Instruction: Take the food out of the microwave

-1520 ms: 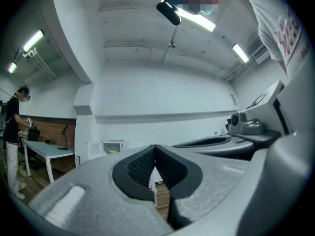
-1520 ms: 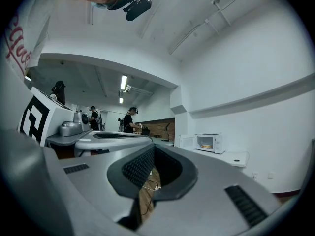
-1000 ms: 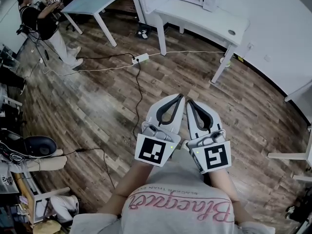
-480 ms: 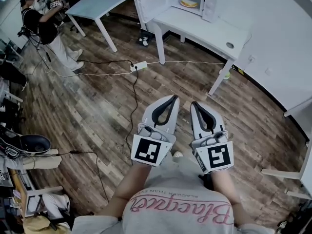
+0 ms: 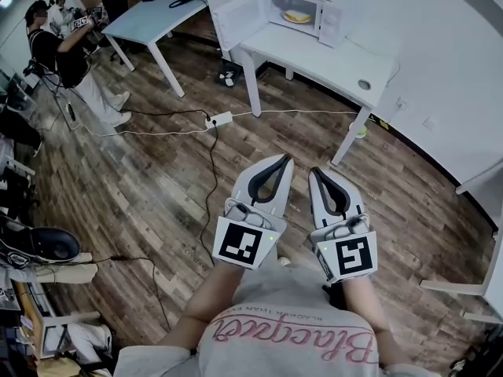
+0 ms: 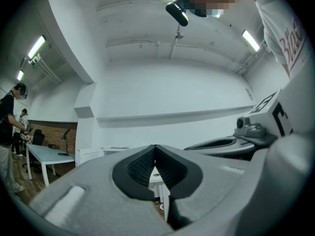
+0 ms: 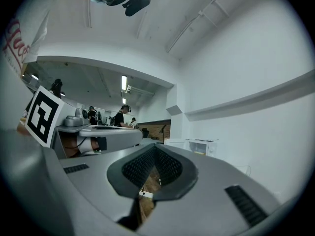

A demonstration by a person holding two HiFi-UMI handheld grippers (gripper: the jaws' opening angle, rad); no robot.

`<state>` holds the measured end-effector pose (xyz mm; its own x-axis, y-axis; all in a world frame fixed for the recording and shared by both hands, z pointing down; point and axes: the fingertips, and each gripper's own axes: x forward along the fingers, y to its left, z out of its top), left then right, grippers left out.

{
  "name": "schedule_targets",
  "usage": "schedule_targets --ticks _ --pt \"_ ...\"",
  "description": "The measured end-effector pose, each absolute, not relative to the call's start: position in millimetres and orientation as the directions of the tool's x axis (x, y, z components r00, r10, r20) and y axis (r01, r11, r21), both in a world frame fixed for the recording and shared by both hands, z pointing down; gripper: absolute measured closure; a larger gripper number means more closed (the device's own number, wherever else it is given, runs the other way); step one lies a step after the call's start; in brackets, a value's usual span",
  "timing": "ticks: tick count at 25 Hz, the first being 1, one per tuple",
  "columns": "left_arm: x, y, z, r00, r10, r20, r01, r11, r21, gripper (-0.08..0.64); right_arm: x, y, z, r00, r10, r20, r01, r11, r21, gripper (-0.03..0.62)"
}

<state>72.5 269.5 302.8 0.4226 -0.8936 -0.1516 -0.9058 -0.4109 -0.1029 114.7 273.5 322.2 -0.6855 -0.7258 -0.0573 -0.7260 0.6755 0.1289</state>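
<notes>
The white microwave (image 5: 302, 10) stands far ahead on a white table (image 5: 338, 57), its door (image 5: 236, 14) swung open to the left. Inside lies the food (image 5: 296, 16), yellowish on a plate. My left gripper (image 5: 287, 160) and right gripper (image 5: 313, 171) are held side by side over the wooden floor, well short of the table. Both are shut with nothing between the jaws. In the left gripper view the jaw tips (image 6: 155, 146) meet. The right gripper view shows its tips (image 7: 156, 145) closed too, with the microwave (image 7: 199, 146) small in the distance.
A power strip (image 5: 218, 119) and cables cross the floor between me and the table. A second table (image 5: 149, 10) stands at the back left, with a person (image 5: 63, 49) beside it. A small round object (image 5: 363, 86) sits on the white table. White furniture (image 5: 471, 289) is at the right edge.
Both grippers have travelled forward together towards the microwave table, which now sits lower and larger in the head view. Both jaws stayed shut.
</notes>
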Motion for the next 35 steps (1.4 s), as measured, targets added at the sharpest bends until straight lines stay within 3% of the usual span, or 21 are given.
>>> schedule_targets --ticks 35 --pt "-41 -46 291 0.53 -0.833 -0.16 -0.848 -0.524 -0.083 0.554 -11 -36 315 -0.604 -0.797 -0.031 -0.792 0.595 0.134 0.581"
